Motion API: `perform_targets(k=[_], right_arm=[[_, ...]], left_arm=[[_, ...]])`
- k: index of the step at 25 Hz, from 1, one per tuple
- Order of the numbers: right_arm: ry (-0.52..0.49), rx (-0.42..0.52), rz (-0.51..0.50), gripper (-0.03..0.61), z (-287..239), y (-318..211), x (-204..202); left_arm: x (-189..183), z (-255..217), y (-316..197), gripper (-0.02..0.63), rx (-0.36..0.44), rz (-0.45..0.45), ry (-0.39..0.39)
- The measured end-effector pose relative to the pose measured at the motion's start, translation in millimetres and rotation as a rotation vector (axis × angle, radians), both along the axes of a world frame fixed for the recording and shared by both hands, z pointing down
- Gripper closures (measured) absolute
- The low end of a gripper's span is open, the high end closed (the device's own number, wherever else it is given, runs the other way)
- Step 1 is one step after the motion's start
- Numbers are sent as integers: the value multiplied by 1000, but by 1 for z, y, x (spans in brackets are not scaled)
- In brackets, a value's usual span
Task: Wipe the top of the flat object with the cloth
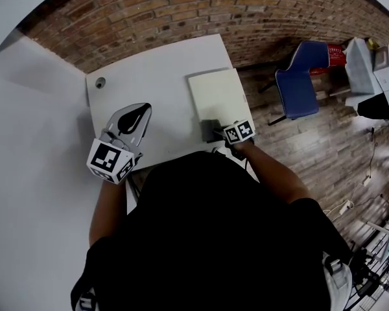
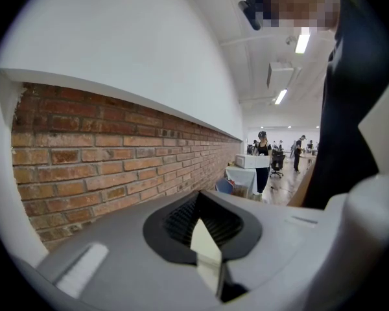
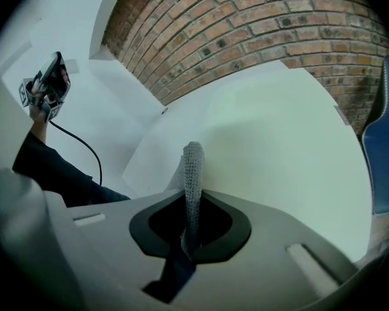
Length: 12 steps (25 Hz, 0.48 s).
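A white desk (image 1: 149, 70) is seen at the centre of the head view, set against a brick wall (image 1: 181, 5). The flat object (image 1: 219, 92), a pale cream slab, lies on the right part of the desk, with its far edge near the wall. The cloth (image 1: 210, 129), dark and knitted, is found at the lower edge of the flat object, just left of the right gripper (image 1: 225, 133).

In the right gripper view, that gripper (image 3: 191, 229) is shown with its fingers closed on the cloth (image 3: 193, 170). The cloth is pinched into a narrow upright fold (whether its free end touches the slab cannot be told). The flat object (image 3: 279, 128) is spread out behind it.

The left gripper (image 1: 135, 118) is held raised at the lower left of the desk, well apart from the flat object. In the left gripper view, this gripper (image 2: 204, 251) is seen with its fingers pressed together and nothing between them, and the brick wall (image 2: 84, 154) is faced. A blue chair (image 1: 301, 83) is seen on the floor at the right of the head view.
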State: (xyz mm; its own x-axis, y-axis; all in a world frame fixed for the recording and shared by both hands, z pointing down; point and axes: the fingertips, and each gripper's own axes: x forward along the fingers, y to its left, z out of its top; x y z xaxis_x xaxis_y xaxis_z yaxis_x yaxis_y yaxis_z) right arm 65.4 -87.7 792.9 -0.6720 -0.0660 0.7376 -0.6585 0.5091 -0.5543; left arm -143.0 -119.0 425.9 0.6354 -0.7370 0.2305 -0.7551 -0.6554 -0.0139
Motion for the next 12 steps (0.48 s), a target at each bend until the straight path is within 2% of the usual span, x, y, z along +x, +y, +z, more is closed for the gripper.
perform_targets(k=[12], right_arm=[[9,-2,22,569,4,-1,17]], left_arm=[[11,-4,2,612,5,6,-9]])
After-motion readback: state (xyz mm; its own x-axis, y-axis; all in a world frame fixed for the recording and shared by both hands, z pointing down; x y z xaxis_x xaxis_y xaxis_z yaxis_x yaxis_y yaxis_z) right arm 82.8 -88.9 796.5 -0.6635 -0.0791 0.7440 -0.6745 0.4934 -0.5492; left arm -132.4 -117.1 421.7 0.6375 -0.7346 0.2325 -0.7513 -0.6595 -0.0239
